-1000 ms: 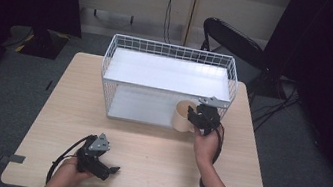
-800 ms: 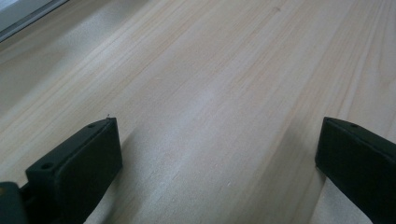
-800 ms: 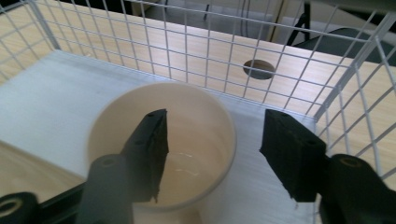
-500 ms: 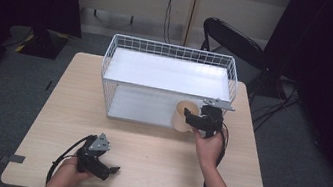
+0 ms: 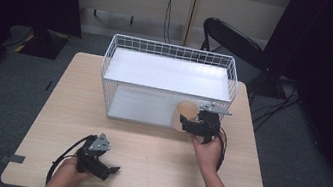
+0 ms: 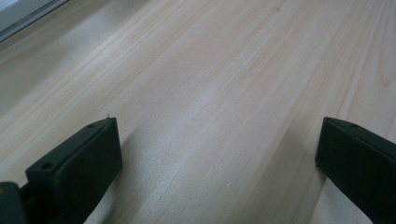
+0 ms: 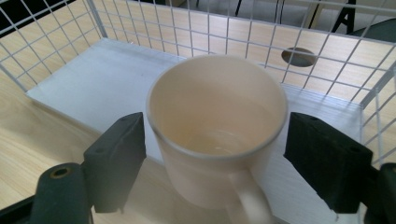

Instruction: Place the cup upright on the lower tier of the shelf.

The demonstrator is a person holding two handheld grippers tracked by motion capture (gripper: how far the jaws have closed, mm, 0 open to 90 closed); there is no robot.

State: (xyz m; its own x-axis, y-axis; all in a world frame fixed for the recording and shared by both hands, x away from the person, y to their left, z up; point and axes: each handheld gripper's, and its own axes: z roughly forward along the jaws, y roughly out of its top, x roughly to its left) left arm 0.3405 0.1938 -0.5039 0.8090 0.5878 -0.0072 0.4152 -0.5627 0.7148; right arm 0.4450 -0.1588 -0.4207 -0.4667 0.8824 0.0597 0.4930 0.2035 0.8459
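Mugs: one, a cream ceramic mug (image 7: pixel 217 135), upright, empty, handle turned toward the right gripper's camera; seen in the high view (image 5: pixel 185 115) at the front right of the rack's lower level, standing on the white bottom sheet.
Racks: one white wire rack (image 5: pixel 170 53) with two white shelf sheets, upper and lower, set toward the far half of the table; front side open, wire grid on the back and ends (image 7: pixel 243 32).
Tables: one light wooden table (image 5: pixel 153 162), bare wood grain under the left gripper (image 6: pixel 224 84).
Grippers: two, one in each hand.
Right gripper (image 5: pixel 198 125): at the open front of the rack, beside the mug; in its own view (image 7: pixel 217 163) one jaw on each side of the mug, jaws just been opening, spread wide, a gap visible between each pad and the mug wall, so released and not pressing.
Left gripper (image 5: pixel 109 170): low over the near left part of the table, well apart from rack and mug; in its own view (image 6: pixel 219 154) jaws spread wide, nothing between them but tabletop.
Hands: two, each wrapped around a gripper body, forearms entering from the near edge.
Chairs: one dark chair (image 5: pixel 234 38) behind the table, at the far right.
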